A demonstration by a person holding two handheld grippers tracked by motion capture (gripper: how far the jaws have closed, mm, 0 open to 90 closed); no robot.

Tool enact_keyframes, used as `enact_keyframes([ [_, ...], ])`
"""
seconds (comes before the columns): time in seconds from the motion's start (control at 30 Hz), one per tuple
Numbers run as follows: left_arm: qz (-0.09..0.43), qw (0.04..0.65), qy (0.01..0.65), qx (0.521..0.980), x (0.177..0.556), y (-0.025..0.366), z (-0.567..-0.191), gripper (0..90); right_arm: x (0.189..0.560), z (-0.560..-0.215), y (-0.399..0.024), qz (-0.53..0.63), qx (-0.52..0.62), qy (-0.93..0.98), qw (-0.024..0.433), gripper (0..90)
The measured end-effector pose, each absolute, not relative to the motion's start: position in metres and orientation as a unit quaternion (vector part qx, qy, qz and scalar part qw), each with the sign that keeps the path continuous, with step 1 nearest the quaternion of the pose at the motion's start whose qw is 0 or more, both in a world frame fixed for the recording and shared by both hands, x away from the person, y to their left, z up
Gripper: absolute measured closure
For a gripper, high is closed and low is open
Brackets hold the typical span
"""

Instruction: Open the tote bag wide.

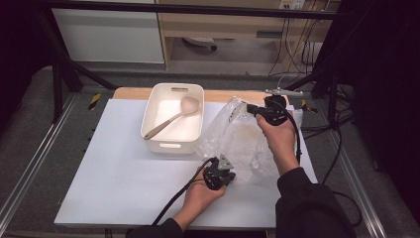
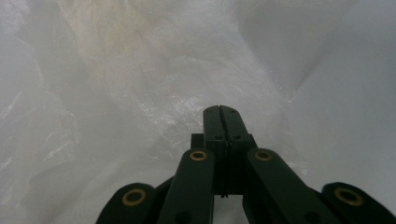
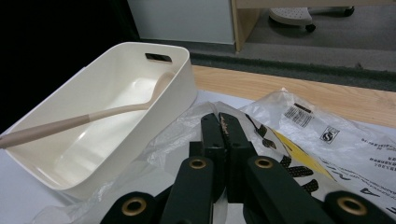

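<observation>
Surface: white sheet-covered table (image 1: 119, 163) with a bare wooden strip along its far edge, grey floor around it, pale cabinets behind.
Left gripper: left gripper (image 1: 229, 174) is low on the near side of the table, its black jaws pressed flat together on the near edge of the clear crinkled plastic bag (image 1: 237, 136); in the left gripper view the film (image 2: 140, 93) lies over and around the closed tips.
Right gripper: right gripper (image 1: 250, 109) is raised at the far end of the same bag, jaws closed tight; in the right gripper view the tips (image 3: 220, 122) pinch the bag's upper edge (image 3: 299, 135), which carries black print and a yellow patch.
Bag: stretched between the two grippers, the far end lifted, the near end down by the table.
Tub: cream rectangular plastic tub (image 1: 172, 118) with cut-out handles stands just to the left of the right gripper, close beside the bag.
Spoon: pale beige long-handled ladle (image 1: 174, 116) lies slanted inside the tub, bowl toward the far wall, handle resting over the near left rim.
</observation>
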State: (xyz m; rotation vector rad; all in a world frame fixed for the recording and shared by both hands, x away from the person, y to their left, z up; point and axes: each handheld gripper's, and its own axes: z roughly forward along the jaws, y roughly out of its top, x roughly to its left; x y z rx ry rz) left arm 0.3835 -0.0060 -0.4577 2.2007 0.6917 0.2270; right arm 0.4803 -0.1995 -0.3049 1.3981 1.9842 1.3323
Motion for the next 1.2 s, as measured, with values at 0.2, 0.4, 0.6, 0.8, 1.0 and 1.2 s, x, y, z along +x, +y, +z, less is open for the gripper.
enact_keyframes([
  [0.2,0.106,0.416,0.265,0.863,0.376,-0.008,-0.449,90.0,0.480,-0.310,-0.199,0.469,0.495,0.709,0.181,90.0],
  [0.4,0.086,0.431,0.261,0.859,0.366,0.002,-0.426,90.0,0.476,-0.314,-0.197,0.466,0.493,0.713,0.176,90.0],
  [0.6,0.076,0.449,0.261,0.851,0.360,0.028,-0.389,90.0,0.473,-0.316,-0.197,0.465,0.490,0.717,0.174,90.0],
  [0.8,0.086,0.461,0.278,0.839,0.372,0.062,-0.358,90.0,0.471,-0.319,-0.195,0.462,0.488,0.721,0.169,90.0],
  [1.0,0.113,0.470,0.294,0.825,0.385,0.092,-0.333,90.0,0.470,-0.320,-0.195,0.462,0.487,0.722,0.166,90.0],
  [1.2,0.135,0.463,0.303,0.822,0.399,0.113,-0.319,90.0,0.470,-0.320,-0.193,0.461,0.483,0.726,0.163,90.0],
])
